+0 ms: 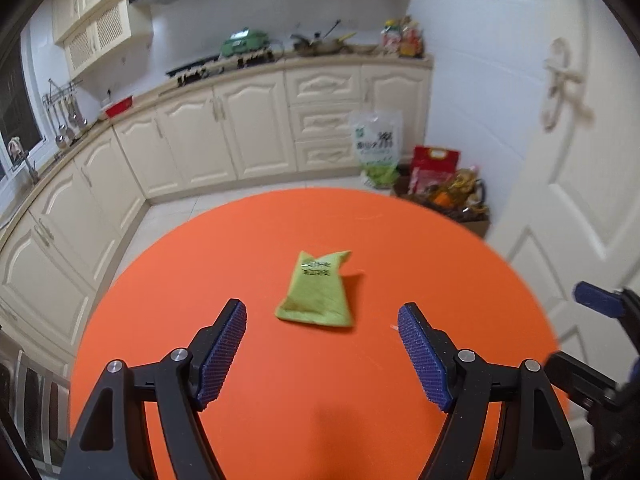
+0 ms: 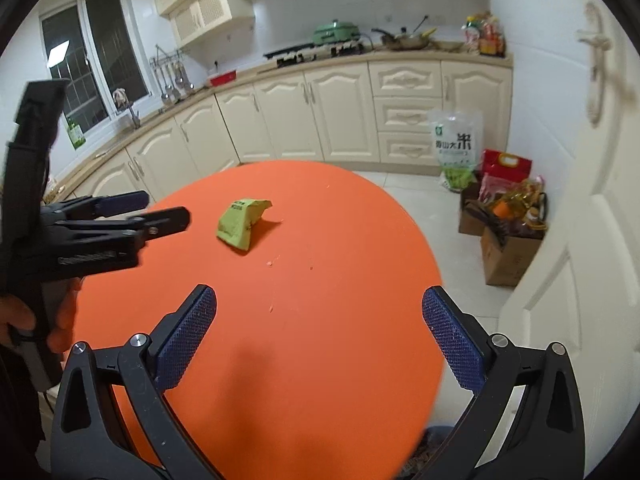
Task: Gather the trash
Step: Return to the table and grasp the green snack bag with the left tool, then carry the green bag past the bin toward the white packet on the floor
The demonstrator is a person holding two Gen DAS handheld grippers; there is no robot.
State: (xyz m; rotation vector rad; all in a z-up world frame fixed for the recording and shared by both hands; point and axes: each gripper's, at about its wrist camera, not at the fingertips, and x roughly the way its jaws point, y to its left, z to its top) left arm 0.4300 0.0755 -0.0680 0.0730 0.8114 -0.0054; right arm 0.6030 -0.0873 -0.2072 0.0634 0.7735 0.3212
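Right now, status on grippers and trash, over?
Left gripper open, empty. Right gripper open, empty. Green wrapper lying on orange table, untouched. Nothing in the way.

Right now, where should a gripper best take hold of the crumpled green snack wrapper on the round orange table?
Probably at the crumpled green snack wrapper's raised, pointed far end, coming from above: that end lifts off the round orange table, while the near end lies flat.

The orange surface (image 1: pixel 248 248) lies bare around the green packet (image 1: pixel 318 292), so my left hand-held gripper (image 1: pixel 320 320) has open room on every side of it. My right hand-held gripper (image 2: pixel 320 308) has bare surface ahead, with only the left one (image 2: pixel 160 210) off to its side.
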